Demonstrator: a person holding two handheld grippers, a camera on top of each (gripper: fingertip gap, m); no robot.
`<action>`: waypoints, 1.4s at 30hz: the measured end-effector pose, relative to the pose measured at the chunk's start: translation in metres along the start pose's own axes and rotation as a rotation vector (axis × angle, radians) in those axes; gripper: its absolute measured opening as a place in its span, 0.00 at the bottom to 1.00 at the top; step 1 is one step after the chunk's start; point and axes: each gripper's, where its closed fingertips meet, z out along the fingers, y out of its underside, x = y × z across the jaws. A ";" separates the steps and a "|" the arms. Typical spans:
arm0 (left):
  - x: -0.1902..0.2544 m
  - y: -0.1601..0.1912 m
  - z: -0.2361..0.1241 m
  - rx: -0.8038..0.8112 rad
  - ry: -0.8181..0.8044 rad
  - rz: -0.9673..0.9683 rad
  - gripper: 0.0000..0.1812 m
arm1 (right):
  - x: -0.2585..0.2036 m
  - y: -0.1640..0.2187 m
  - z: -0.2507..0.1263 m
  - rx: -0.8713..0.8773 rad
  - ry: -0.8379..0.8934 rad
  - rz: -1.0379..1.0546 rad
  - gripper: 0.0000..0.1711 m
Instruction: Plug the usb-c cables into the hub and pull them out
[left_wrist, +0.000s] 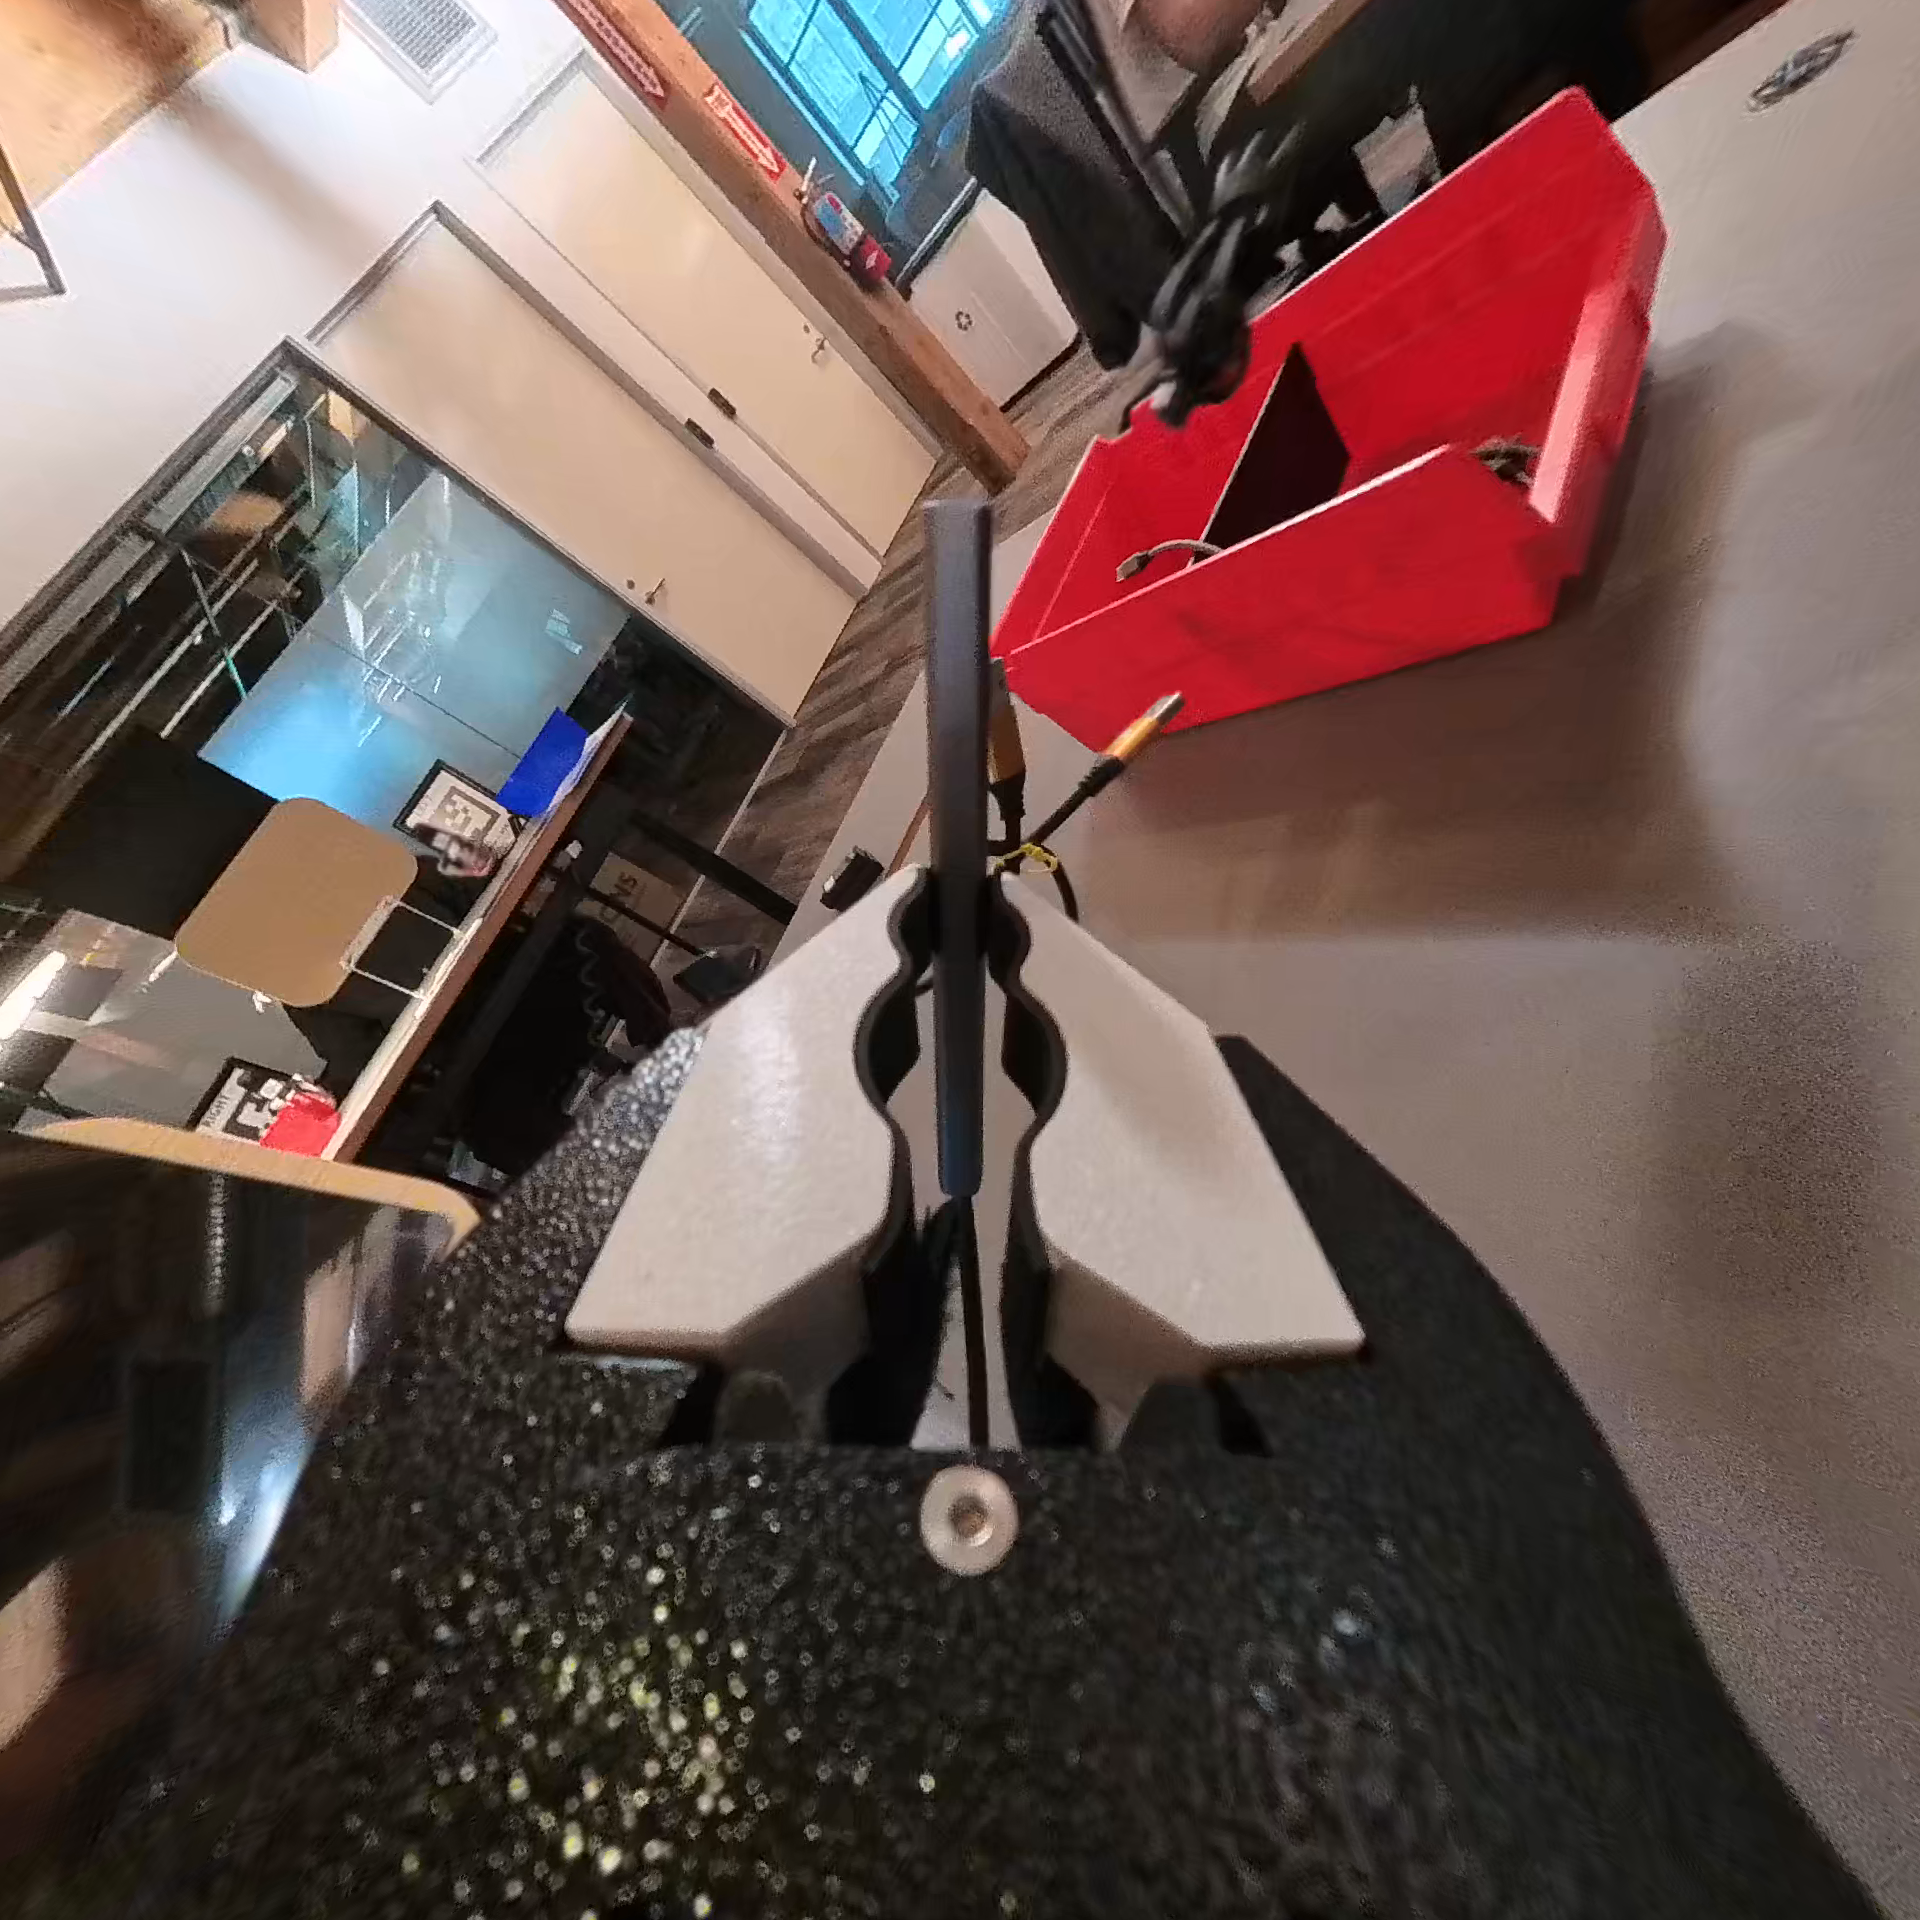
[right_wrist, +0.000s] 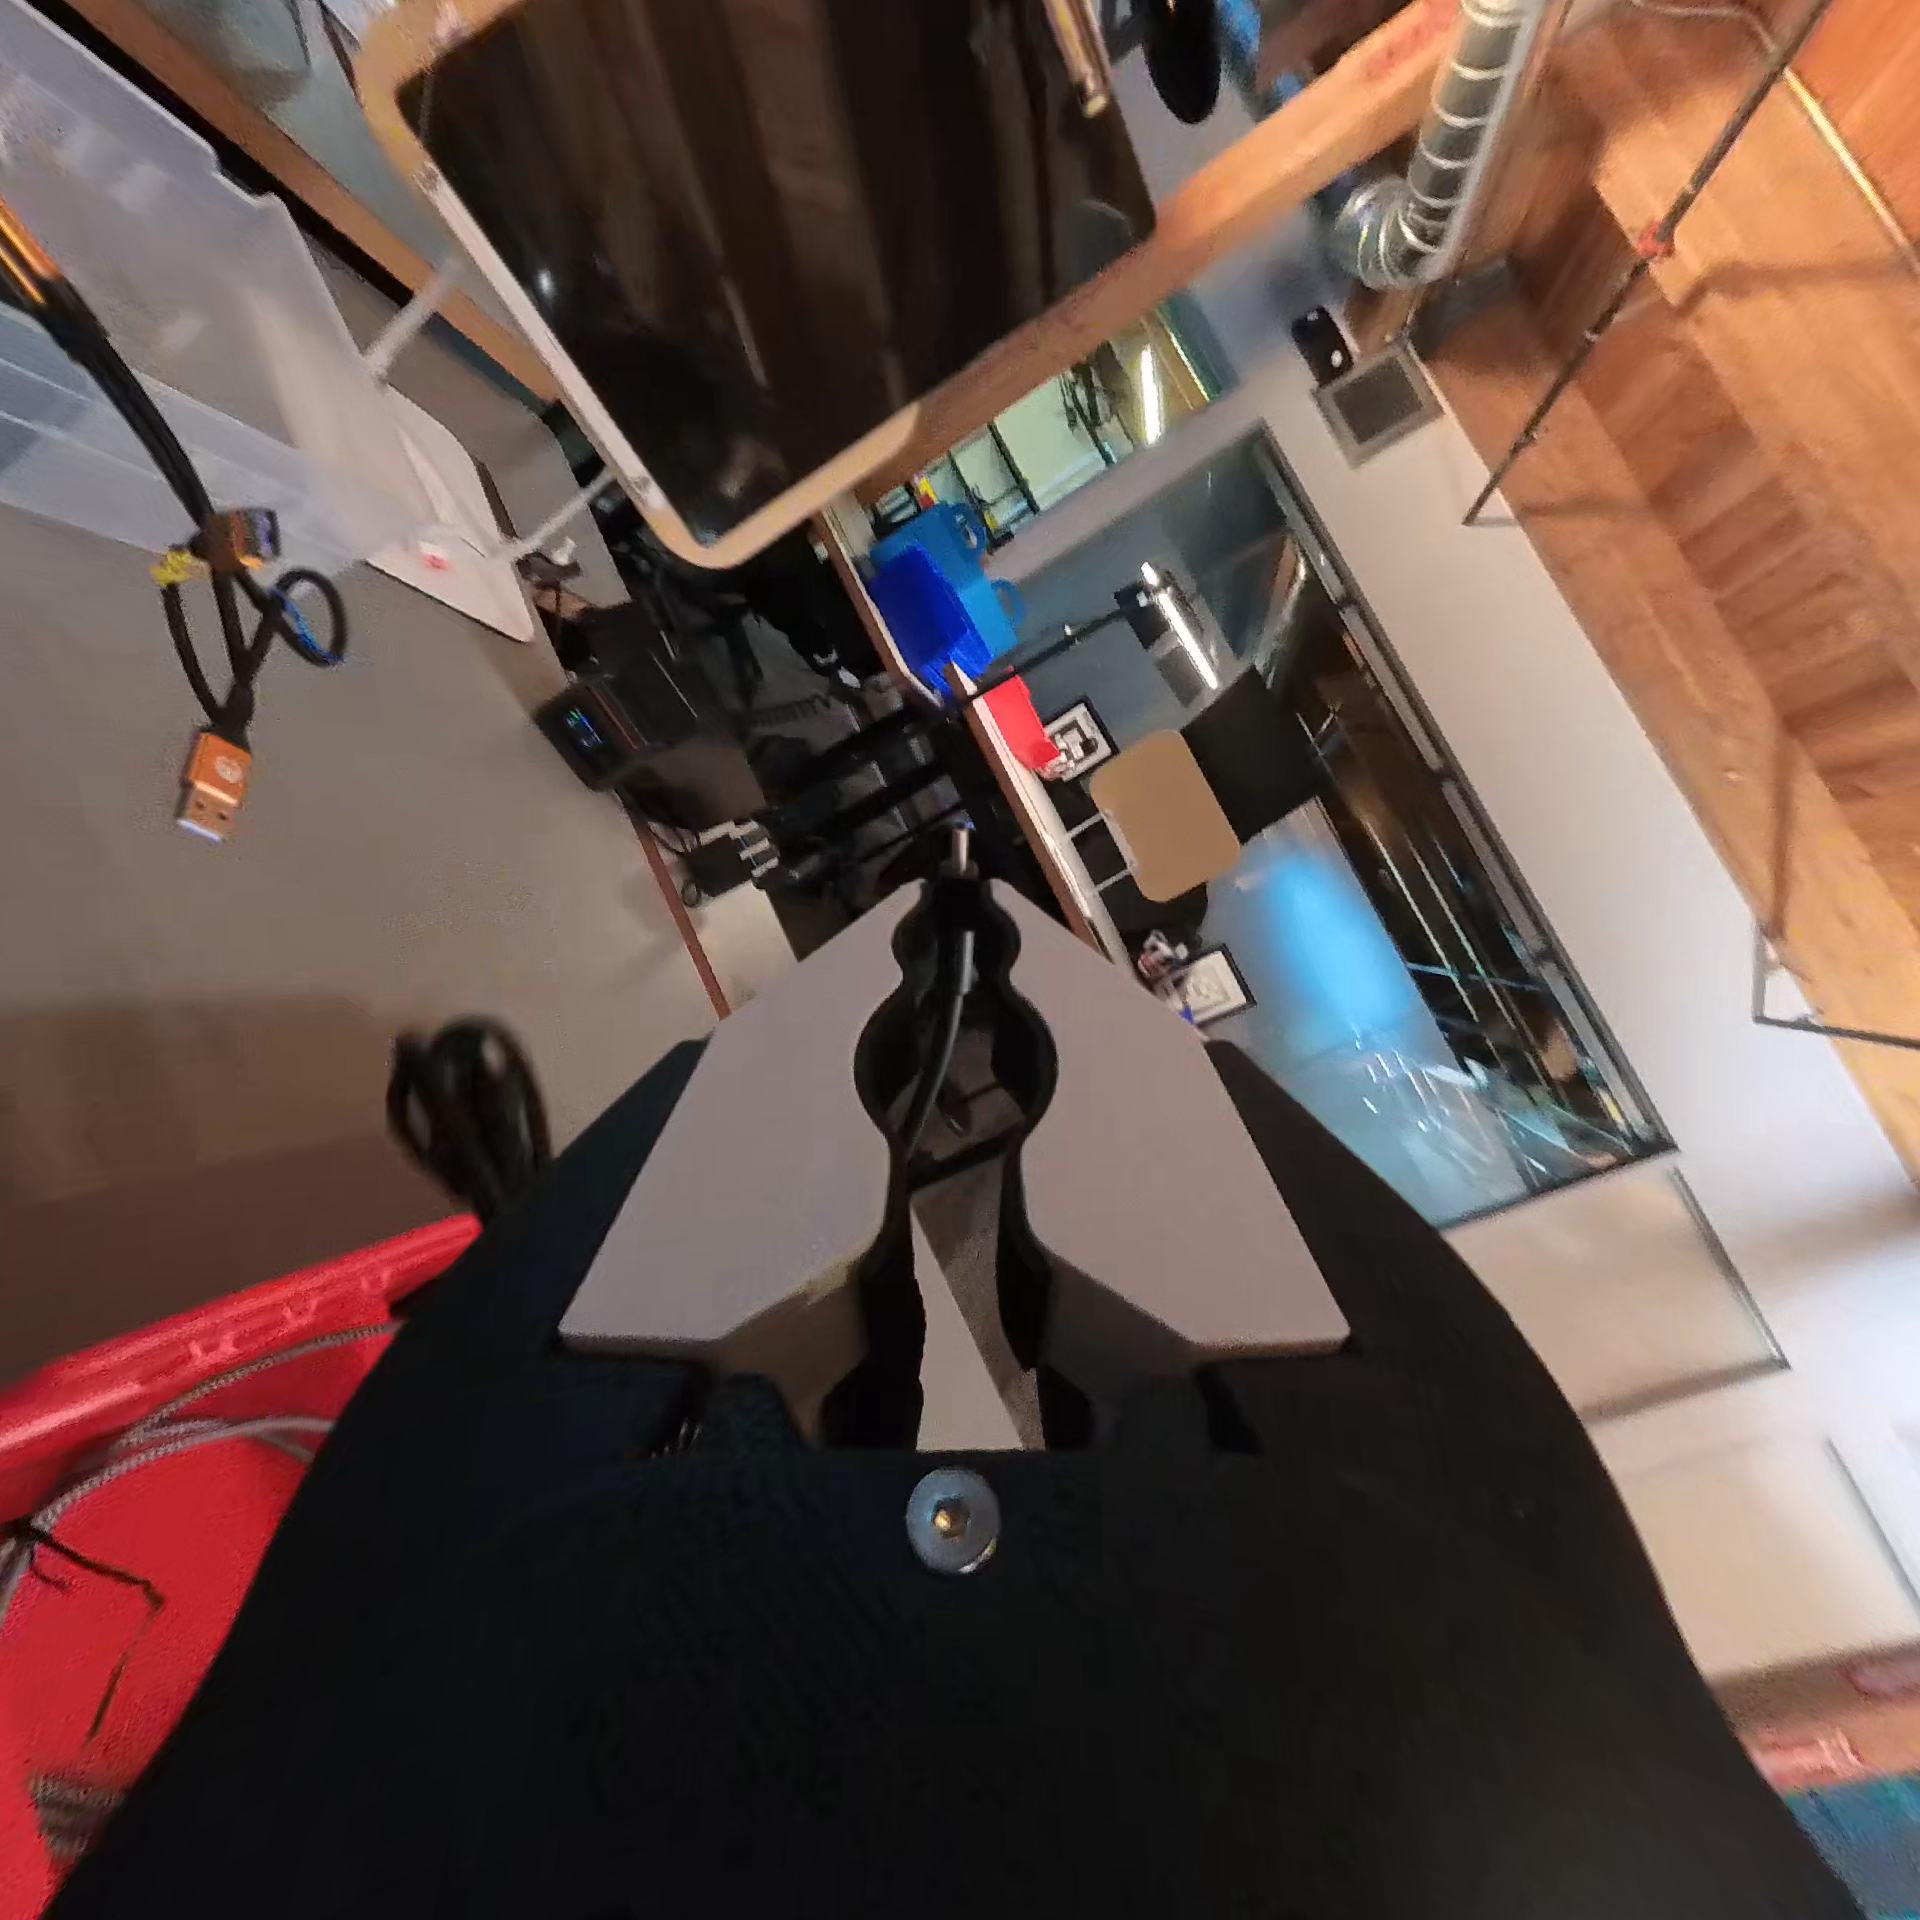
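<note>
There were two grippers: the left gripper, clamped on one dark slim hub, and the right gripper, closed on one thin black cable. One red bin sat on one grey table. Two orange-ended plugs lay near the hub. One orange plug lay on the table in the right wrist view.

Right hand-held gripper clamps a thin black cable.
</note>
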 end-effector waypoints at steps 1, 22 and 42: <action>-0.001 0.001 0.003 0.004 -0.004 -0.022 0.04 | 0.002 0.007 -0.002 -0.025 -0.005 0.008 0.03; 0.016 -0.033 0.031 0.349 0.304 -0.547 0.04 | -0.166 -0.056 0.032 0.192 -0.707 0.684 0.23; 0.060 -0.039 0.034 0.351 0.481 -0.453 0.04 | -0.231 -0.070 0.050 0.104 -0.869 0.265 0.03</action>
